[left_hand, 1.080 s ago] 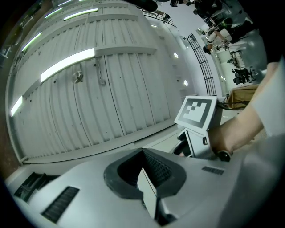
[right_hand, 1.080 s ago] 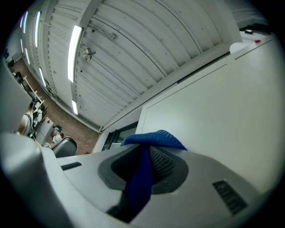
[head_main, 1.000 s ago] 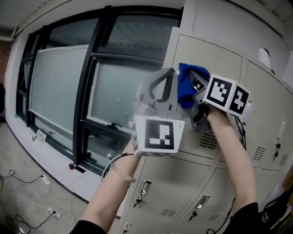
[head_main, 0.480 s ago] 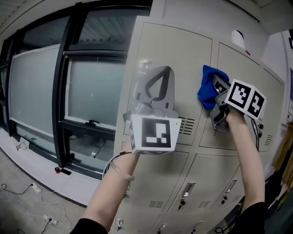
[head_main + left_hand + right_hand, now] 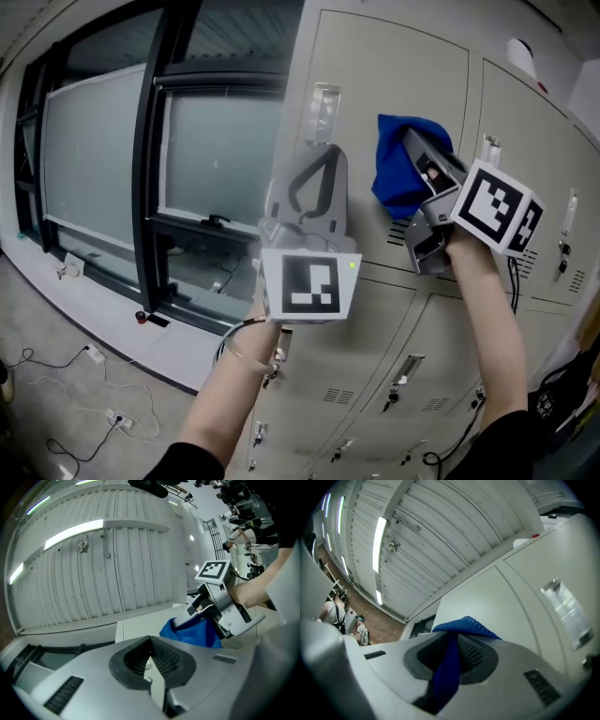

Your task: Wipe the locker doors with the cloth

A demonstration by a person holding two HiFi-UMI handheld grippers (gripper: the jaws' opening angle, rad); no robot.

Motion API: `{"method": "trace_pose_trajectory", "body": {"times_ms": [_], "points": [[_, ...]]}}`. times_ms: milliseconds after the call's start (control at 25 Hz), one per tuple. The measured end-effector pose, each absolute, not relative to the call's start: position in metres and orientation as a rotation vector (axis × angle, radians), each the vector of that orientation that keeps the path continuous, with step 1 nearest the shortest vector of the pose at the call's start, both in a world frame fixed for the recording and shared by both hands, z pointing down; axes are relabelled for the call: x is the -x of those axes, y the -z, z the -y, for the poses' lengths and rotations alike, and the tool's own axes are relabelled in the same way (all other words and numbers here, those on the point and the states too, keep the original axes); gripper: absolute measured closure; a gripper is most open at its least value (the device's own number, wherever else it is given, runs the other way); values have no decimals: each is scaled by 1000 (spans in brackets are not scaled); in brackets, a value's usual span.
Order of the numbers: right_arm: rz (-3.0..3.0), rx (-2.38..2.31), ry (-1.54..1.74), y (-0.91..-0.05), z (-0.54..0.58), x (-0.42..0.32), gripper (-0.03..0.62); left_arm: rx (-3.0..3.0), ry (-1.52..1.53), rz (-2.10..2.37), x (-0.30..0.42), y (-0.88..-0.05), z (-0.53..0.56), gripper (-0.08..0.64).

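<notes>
Cloth (image 5: 398, 178): blue and bunched, lying against the right half of the upper locker door (image 5: 375, 66), just above that door's vent slots (image 5: 401, 232). The right gripper (image 5: 419, 157) is clamping it. In the right gripper view one fold is standing up over the closed jaws and a strip is running down between them, its lower end passing out of sight. Its own folds are hiding how flat it is pressing on the door.

Item, left gripper (image 5: 317, 155): its jaws are meeting at the tips and holding nothing. It is hanging before the left half of the upper locker door, beneath a clear label holder (image 5: 323, 108). Whether it is touching the door cannot be told. It is covering the door's lower left part.

Item, vent slots: the cloth and the right gripper are hiding most of them.

Item, lower locker doors (image 5: 375, 375): sitting below the upper locker door, with both forearms crossing them. Their latches are too small to make out.

Item, window (image 5: 206, 159): dark-framed, standing left of the upper locker door, with the picture edge cutting it off.
</notes>
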State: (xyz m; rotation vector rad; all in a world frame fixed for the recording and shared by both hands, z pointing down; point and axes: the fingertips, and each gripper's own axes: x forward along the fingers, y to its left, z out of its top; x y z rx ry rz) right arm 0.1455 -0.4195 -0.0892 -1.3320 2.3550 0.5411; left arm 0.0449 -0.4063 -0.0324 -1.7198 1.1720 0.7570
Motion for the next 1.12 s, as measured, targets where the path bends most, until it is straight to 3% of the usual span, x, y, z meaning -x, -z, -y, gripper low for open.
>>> {"method": "trace_pose_trajectory", "body": {"times_ms": [280, 560, 1120], "points": [[-2515, 1164, -446, 42, 458, -59, 537, 1745, -662, -1294, -12, -20, 440, 554], [-2537, 1231, -516, 30, 482, -26, 537, 1754, -643, -1351, 13, -39, 458, 554], [-2356, 1529, -402, 11, 454, -176, 537, 1838, -682, -1316, 1, -59, 451, 554]]}}
